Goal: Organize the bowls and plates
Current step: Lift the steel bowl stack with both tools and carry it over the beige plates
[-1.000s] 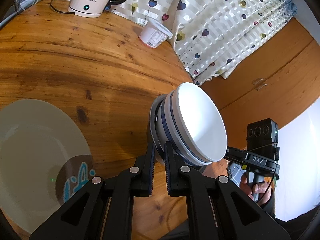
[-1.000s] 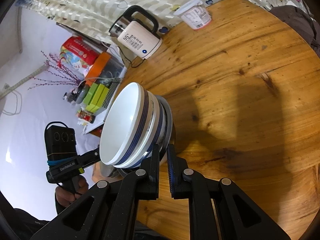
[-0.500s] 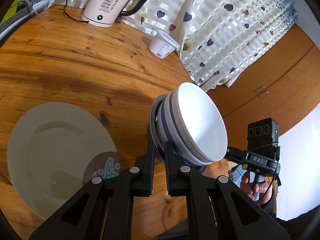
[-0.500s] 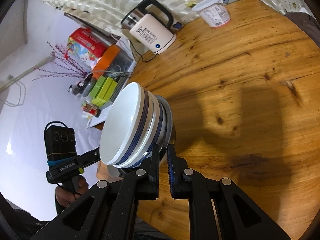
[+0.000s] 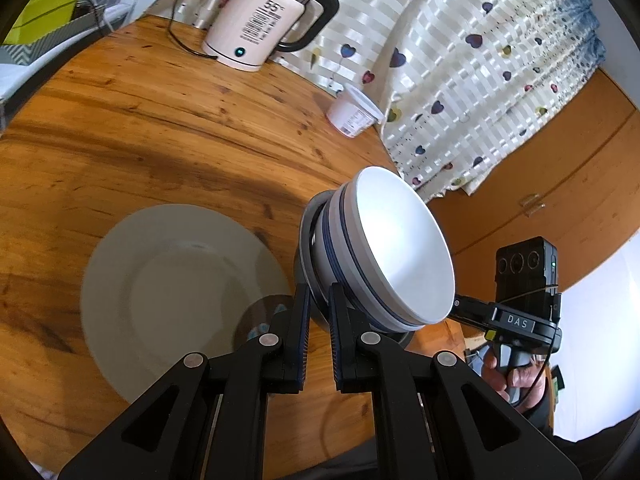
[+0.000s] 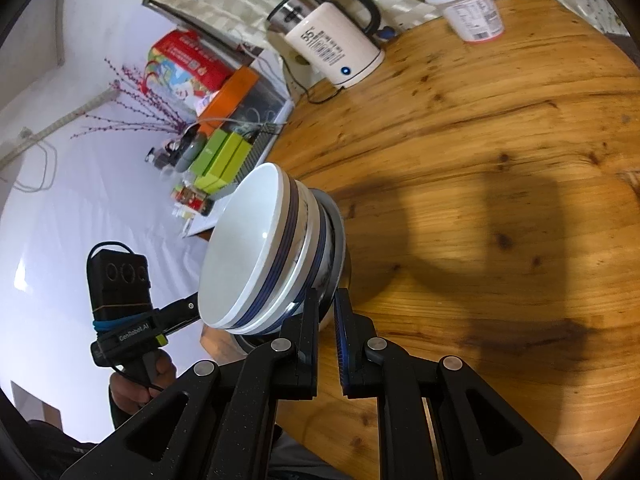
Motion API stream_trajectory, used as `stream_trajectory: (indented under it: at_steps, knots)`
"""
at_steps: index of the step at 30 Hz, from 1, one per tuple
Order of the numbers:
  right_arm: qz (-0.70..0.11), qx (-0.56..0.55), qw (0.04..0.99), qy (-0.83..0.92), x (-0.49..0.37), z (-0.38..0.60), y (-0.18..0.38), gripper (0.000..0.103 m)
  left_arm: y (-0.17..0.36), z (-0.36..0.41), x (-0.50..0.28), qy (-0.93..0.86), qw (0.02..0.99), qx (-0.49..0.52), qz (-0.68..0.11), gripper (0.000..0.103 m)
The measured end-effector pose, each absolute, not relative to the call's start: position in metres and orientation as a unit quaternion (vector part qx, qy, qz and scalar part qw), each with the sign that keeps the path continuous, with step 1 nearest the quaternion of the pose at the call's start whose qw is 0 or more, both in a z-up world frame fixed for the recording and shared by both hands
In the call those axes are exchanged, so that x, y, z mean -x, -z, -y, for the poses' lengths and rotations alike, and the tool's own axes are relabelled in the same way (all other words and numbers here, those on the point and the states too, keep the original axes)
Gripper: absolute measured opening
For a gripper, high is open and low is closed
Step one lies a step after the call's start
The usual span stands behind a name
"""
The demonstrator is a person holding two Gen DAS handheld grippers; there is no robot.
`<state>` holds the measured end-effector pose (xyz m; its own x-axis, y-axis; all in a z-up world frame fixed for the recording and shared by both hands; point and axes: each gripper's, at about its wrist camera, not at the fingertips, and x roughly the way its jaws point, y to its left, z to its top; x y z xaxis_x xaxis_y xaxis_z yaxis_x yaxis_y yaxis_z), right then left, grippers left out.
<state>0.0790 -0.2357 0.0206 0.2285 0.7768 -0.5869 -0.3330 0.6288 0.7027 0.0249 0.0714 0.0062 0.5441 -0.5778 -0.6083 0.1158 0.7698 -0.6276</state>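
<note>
Both grippers are clamped on one stack of nested bowls [image 5: 384, 256], carried between them clear of the round wooden worktop [image 5: 132, 120]. The left gripper [image 5: 318, 312] pinches the rim on one side, the right gripper [image 6: 326, 312] pinches the opposite rim, and each camera shows the other handheld unit just past the stack. The top two bowls are white with a blue band; beneath them sits what looks like a grey metal bowl, and it is that outer rim the jaws appear to bite. The relation that matters is between the stack and the pale dinner plate [image 5: 160, 292] lying flat on the worktop: in the left wrist view the plate is to the left of the bowls and lower, near but not under them. Setting the stack on it would probably mean carrying it sideways toward the left hand's side, both hands together so the stack stays level, then lowering. An electric kettle [image 5: 260, 24] and a yoghurt tub [image 5: 352, 114] stand well apart at the far edge.
</note>
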Motion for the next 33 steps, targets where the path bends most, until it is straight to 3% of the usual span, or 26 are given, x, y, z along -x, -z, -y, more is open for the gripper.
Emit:
stream_trajectory:
  at_steps: [33]
  knots:
    - [-0.539, -0.182, 0.712, -0.412, -0.085, 0.139, -0.005, 0.01, 0.008, -0.149, 0.009, 0.138, 0.842, 0.308, -0.42, 0.008]
